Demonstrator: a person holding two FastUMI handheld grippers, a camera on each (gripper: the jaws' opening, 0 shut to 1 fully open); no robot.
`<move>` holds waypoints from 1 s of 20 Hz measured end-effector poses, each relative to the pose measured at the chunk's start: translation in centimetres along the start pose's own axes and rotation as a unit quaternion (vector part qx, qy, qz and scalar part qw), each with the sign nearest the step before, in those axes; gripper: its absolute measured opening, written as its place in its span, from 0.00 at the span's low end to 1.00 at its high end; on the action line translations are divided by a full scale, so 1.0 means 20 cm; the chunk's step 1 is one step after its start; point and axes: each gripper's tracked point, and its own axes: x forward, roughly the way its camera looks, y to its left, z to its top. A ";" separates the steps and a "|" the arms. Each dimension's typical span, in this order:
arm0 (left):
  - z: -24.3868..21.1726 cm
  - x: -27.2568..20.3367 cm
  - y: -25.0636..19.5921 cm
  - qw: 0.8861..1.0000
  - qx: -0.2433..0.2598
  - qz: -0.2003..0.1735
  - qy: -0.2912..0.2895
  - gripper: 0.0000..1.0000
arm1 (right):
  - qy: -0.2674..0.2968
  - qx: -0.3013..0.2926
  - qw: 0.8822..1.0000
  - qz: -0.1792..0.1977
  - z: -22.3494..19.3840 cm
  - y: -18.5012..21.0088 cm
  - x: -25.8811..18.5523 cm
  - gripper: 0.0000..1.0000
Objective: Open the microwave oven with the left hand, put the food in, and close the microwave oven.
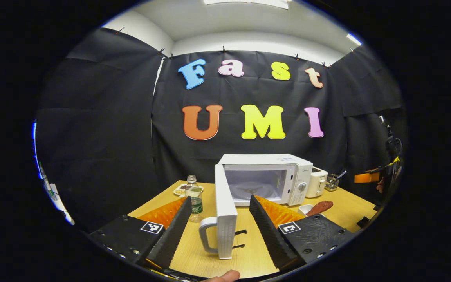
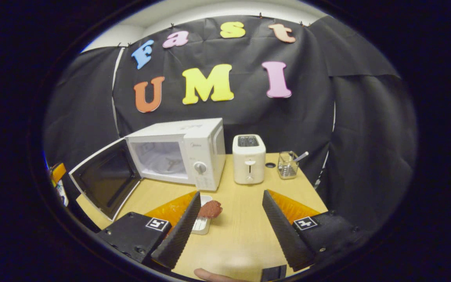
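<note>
Nearest in the left gripper view, a fingertip (image 1: 222, 276) shows at the bottom edge, and above it the left gripper (image 1: 219, 225) has its 2 fingers spread wide apart, gripping nothing. Between them stands the microwave door (image 1: 225, 213), swung fully open and seen edge-on, its handle (image 1: 206, 235) on the left side and 2 latch hooks (image 1: 240, 239) sticking out to the right. Neither finger touches the door. Beyond it the microwave (image 1: 264, 178) sits at the far side of the wooden table (image 1: 206, 258), its cavity open with the turntable (image 1: 255, 190) visible inside. A clear bottle (image 1: 195, 197) stands left of the door, and a small plate (image 1: 180, 190) lies behind the bottle. A toaster (image 1: 316, 182) is just beside the microwave on the right, with a wire holder (image 1: 332, 182) farther right.

In the right gripper view, the right gripper (image 2: 229, 223) is also open wide and empty, held above the near part of the table. The food (image 2: 210, 208), a reddish-brown piece, rests on a small white dish (image 2: 202, 225) on the table in front of the microwave's control panel, just past the tip of the finger (image 2: 182, 227) on the left side of this view; I cannot tell whether they touch. The open door leans out to the far left, dark on its inner face. The toaster stands right of the microwave, and the wire holder with a utensil in it stands near the far right corner
</note>
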 end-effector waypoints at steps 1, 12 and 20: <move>0.03 0.02 -0.02 1.000 0.001 0.001 -0.005 0.82 | 0.024 0.002 1.000 0.015 -0.03 0.01 0.06 1.00; 0.23 0.18 -0.12 0.998 0.017 0.030 -0.057 0.91 | 0.220 0.131 0.949 0.185 -0.32 0.10 0.52 0.77; 0.21 0.15 -0.11 0.998 0.026 0.036 -0.051 0.91 | 0.236 0.191 0.921 0.243 -0.36 0.21 0.52 0.09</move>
